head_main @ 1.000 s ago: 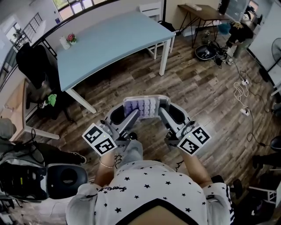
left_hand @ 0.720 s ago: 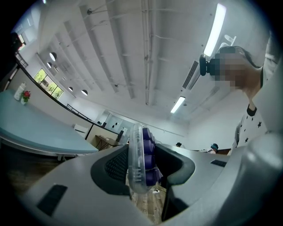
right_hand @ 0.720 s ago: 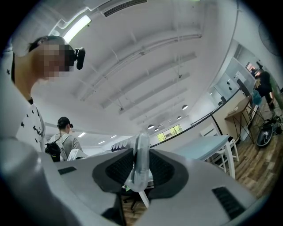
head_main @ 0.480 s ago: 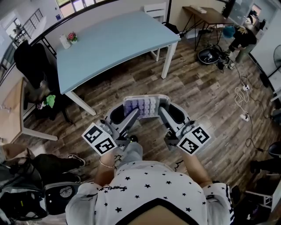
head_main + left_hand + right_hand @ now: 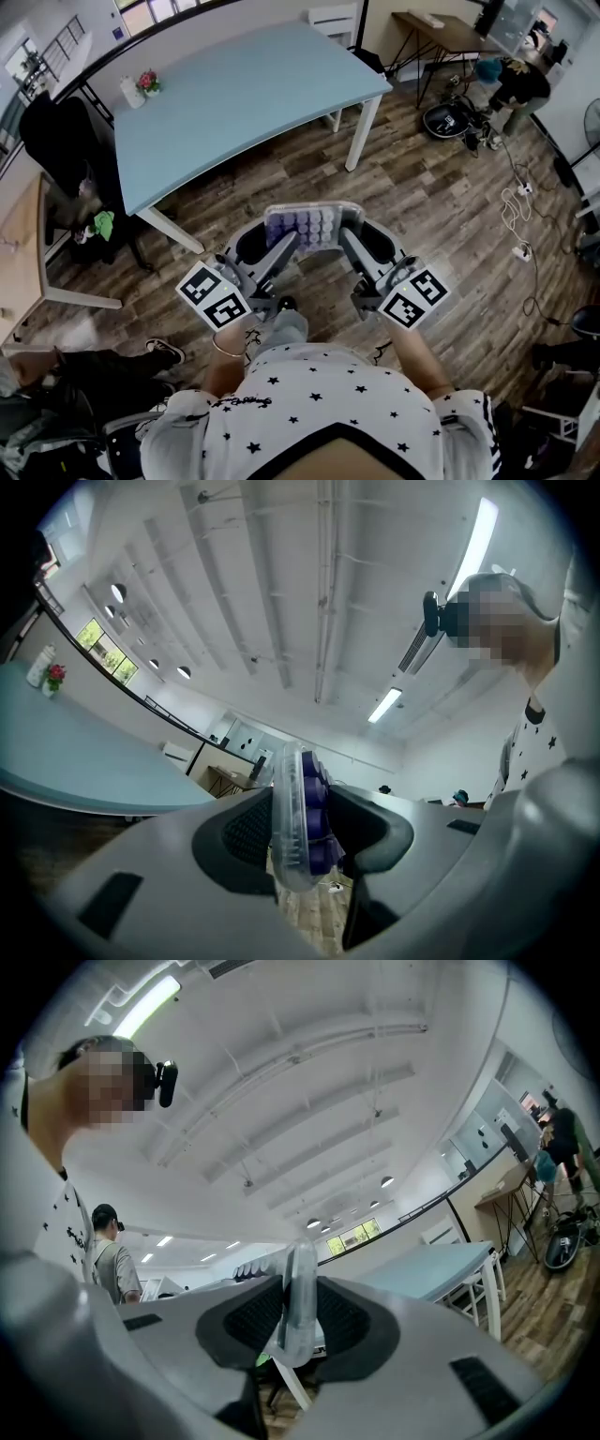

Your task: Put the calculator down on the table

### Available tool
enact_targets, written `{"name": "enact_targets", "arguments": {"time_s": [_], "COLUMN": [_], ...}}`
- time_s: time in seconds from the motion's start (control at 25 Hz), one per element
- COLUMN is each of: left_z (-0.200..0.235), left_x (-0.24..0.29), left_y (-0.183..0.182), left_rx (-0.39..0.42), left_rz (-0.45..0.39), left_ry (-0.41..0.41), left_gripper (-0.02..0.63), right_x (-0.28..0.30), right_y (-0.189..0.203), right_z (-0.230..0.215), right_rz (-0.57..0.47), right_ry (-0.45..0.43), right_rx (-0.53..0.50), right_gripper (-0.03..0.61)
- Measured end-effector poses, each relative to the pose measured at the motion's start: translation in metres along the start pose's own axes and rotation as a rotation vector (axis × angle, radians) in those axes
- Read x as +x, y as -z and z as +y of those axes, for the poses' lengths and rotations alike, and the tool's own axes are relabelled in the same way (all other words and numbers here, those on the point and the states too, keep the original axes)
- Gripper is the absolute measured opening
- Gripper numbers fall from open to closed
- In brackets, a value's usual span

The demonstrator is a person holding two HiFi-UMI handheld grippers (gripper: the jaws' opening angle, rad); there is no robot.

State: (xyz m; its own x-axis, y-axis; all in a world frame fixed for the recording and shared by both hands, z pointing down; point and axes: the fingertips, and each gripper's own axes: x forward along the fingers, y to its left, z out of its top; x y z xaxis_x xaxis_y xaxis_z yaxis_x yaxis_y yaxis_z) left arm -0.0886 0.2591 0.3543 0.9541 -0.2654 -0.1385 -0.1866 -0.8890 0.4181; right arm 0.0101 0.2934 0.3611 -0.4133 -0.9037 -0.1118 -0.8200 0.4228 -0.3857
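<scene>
we hold the calculator [image 5: 312, 228] with both tools. the left tool [image 5: 279, 247] is clamped on its left edge and the right tool [image 5: 351, 244] on its right edge. in each gripper view the clear case stands edge-on between the pads, which press on both of its faces. in the left gripper view the purple keys [image 5: 314, 817] face the right-hand jaw.

the calculator sits at the centre of the head view, key face up. it is in the air over the wooden floor [image 5: 441, 206], just ahead of the person's body. its long axis runs across the frame, from one tool to the other.

the bench [image 5: 234, 94] is the pale blue top in the upper left and upper centre of the head view. it is well apart from the calculator, with bare floor and a white leg [image 5: 361, 131] between them. its near edge runs on a diagonal, from lower left to upper right. a small pot of flowers [image 5: 141, 84] stands near its far left end, and the rest of the top looks free.

we judge the set-down not yet begun. the bench lies up-frame and to the left of the tools, so the left tool is the nearer. both tools should travel together, or the case may twist in the grip.
</scene>
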Motion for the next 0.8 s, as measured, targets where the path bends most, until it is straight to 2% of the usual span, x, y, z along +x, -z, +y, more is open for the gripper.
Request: {"name": "enact_targets", "arguments": {"time_s": [0.8], "left_z": [0.121], "left_x": [0.005], "left_y": [-0.048], "left_rx": [-0.003], "left_rz": [0.016], "left_ry": [0.008], "left_gripper": [0.185], "right_x": [0.126], "right_y": [0.009], "right_z": [-0.032], "right_rz": [0.032], "right_ry": [0.037], "right_rx": [-0.005], "right_gripper": [0.097]}}
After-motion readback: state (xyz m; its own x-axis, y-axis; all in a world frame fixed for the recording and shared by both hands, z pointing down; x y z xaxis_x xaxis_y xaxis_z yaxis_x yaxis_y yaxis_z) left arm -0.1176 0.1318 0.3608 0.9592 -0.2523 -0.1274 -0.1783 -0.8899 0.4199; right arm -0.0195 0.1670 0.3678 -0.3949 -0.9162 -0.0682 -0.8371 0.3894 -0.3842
